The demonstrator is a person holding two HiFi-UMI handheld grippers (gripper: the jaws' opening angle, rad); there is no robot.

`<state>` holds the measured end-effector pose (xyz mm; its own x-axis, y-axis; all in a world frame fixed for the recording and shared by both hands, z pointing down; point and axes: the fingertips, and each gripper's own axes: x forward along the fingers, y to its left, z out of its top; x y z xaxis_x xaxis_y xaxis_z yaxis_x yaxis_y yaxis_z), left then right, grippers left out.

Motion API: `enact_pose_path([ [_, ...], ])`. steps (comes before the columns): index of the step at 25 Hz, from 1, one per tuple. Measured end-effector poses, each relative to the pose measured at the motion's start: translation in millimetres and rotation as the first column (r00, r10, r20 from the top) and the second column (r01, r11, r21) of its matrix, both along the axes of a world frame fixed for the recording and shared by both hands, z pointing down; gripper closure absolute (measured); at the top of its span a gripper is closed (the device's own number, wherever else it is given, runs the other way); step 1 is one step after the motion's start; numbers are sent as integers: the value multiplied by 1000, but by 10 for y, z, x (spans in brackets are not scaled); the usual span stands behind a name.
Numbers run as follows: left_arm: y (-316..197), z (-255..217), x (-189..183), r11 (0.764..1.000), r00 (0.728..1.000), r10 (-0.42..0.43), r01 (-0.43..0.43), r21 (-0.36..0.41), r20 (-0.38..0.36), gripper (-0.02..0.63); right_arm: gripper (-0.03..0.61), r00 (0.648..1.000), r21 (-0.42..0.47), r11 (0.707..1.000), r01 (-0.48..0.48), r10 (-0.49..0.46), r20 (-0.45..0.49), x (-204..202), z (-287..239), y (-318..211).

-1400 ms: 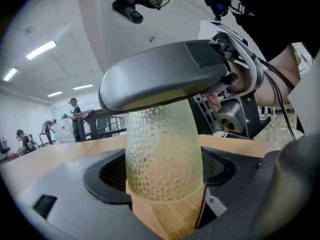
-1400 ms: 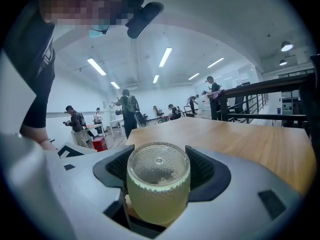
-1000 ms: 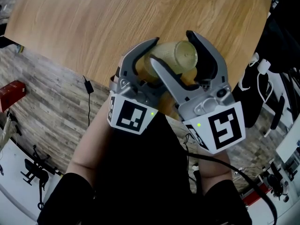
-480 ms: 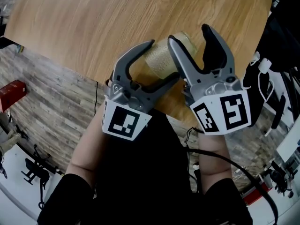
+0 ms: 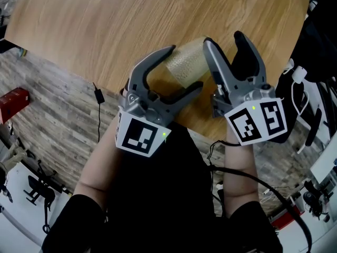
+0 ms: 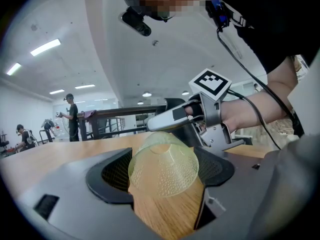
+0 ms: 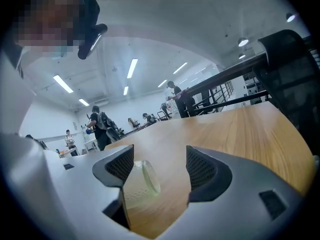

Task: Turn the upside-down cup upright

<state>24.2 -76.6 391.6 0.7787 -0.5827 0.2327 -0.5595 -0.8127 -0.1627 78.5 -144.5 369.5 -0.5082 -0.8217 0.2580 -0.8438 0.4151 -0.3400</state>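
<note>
1. The cup [image 5: 181, 62] is a translucent yellow-green one with a dotted texture. It lies tipped on its side between the two fingers of the left gripper [image 5: 187, 66], over the near edge of the wooden worktop [image 5: 105, 25].
2. In the left gripper view the cup's wide end faces the camera and its narrow base points away — neither upright nor upside down.
3. The left gripper's fingers [image 6: 117, 171] are closed onto the cup, one ribbed pad against each side of its wide part.
4. The right gripper [image 5: 225, 40] sits just to the right of the cup. Its fingers [image 7: 202, 166] are spread apart and grip nothing.
5. In the right gripper view the cup shows beside the left-hand finger rather than in the middle of the gap, with its round base turned toward that gap.
6. In the head view the right gripper's nearer finger covers the base end of the cup.
7. Each gripper carries a cube with square black-and-white markers at its near end — the left cube [image 5: 139, 133] and the right cube [image 5: 258, 121] — with the person's forearms below them.
8. Left of the worktop is a grey plank-pattern floor [image 5: 52, 120], with a red box [image 5: 13, 104] and a black cable [image 5: 98, 104] lying on it.
9. Both gripper views show a bright hall with ceiling strip lights, and several people stand far beyond the worktop.
</note>
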Motion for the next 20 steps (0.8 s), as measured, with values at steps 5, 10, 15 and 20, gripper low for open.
enact_pose_path([
  [5,-58,24,-108,1000,1000,-14,14,-11,24,218,253,995,21,1000,14,-12,-99,129,20,-11],
  [10,-36,-15,-143,1000,1000,3,-3,-3,21,218,253,987,10,1000,25,-23,-159,121,80,2],
  [15,12,-80,-147,1000,1000,11,-10,-2,8,218,253,982,10,999,33,-30,-188,111,132,21],
  [20,7,-66,-147,1000,1000,12,-12,-7,16,218,253,975,-2,998,69,-68,-211,101,223,6],
])
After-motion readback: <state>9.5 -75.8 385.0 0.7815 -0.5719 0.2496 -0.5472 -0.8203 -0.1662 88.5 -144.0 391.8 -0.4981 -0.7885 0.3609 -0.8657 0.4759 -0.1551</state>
